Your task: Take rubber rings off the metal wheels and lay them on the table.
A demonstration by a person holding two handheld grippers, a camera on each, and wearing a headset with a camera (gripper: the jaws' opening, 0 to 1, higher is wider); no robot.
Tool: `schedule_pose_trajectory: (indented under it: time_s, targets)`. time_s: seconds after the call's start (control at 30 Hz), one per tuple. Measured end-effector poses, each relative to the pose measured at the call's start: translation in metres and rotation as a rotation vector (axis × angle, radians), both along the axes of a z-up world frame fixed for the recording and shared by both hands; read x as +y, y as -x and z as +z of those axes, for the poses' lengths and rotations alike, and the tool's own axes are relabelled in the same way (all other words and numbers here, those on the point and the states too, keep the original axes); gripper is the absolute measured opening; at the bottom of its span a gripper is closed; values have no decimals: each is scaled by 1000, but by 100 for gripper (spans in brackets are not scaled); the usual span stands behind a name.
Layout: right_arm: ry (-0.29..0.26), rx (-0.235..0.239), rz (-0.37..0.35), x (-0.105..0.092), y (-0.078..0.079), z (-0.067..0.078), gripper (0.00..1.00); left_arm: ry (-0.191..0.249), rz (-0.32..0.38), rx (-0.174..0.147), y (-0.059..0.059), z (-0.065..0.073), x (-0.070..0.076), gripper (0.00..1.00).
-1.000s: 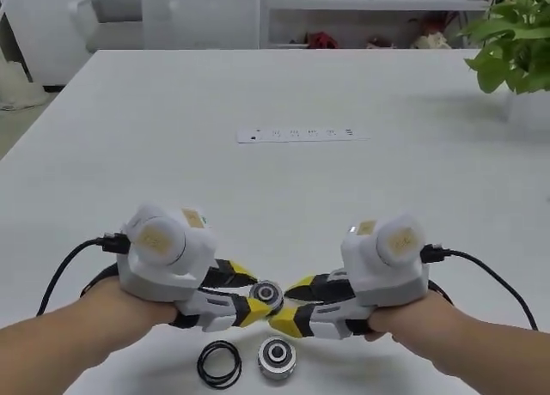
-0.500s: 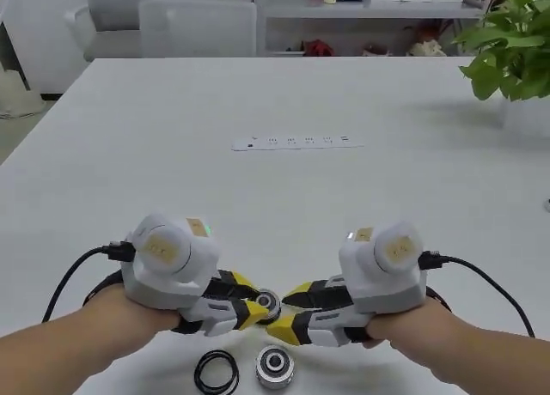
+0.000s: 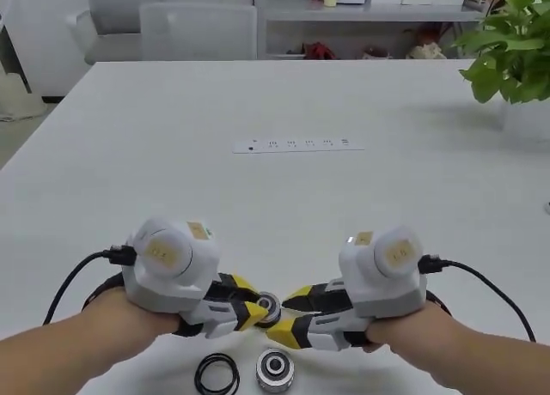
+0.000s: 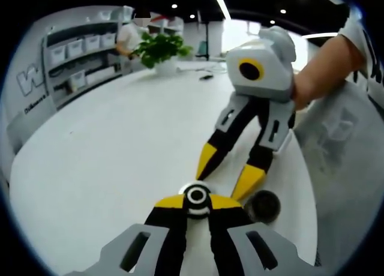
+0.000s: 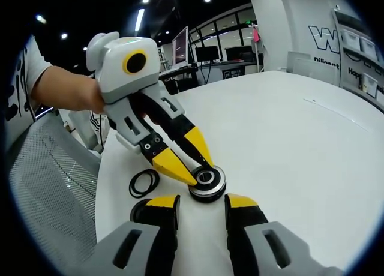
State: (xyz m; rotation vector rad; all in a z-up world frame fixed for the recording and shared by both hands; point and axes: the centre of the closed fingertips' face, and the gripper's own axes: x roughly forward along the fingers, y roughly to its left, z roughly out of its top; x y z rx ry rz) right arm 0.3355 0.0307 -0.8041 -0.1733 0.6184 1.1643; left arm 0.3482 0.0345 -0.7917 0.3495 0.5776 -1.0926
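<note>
My left gripper [image 3: 255, 305] is shut on a small metal wheel [image 3: 267, 305], which it holds just above the table. In the left gripper view the wheel [image 4: 196, 196] sits clamped at the yellow tips. The right gripper [image 3: 285, 314] faces it tip to tip and is open, one jaw on each side of the wheel [image 5: 207, 181]. A second metal wheel [image 3: 275, 369] lies on the table below them. Black rubber rings [image 3: 216, 374] lie to its left, also seen as rings [image 5: 143, 182] in the right gripper view.
The white table [image 3: 284, 197] stretches far ahead. A white power strip [image 3: 297, 144] lies at its middle and a green plant [image 3: 511, 43] stands at the back right. Chairs and shelves stand beyond the far edge. Cables trail from both grippers.
The head camera has shifted a little. Both grippers keep almost the same pose, with the wheel still clamped in the left one and the right jaws spread around it.
</note>
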Motion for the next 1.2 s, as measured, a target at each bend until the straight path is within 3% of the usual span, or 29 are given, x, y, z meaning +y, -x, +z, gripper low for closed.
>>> schedule_pose_trajectory:
  time_s: [0.2, 0.83, 1.2]
  targets:
    - [-5, -9, -10, 2, -2, 0, 26, -15, -3, -19, 0, 0, 0, 14]
    - [7, -40, -24, 7, -8, -5, 23, -23, 7, -30, 0, -1, 0, 13]
    - [14, -22, -27, -1, -6, -5, 15, -21, 15, -29, 0, -2, 0, 13]
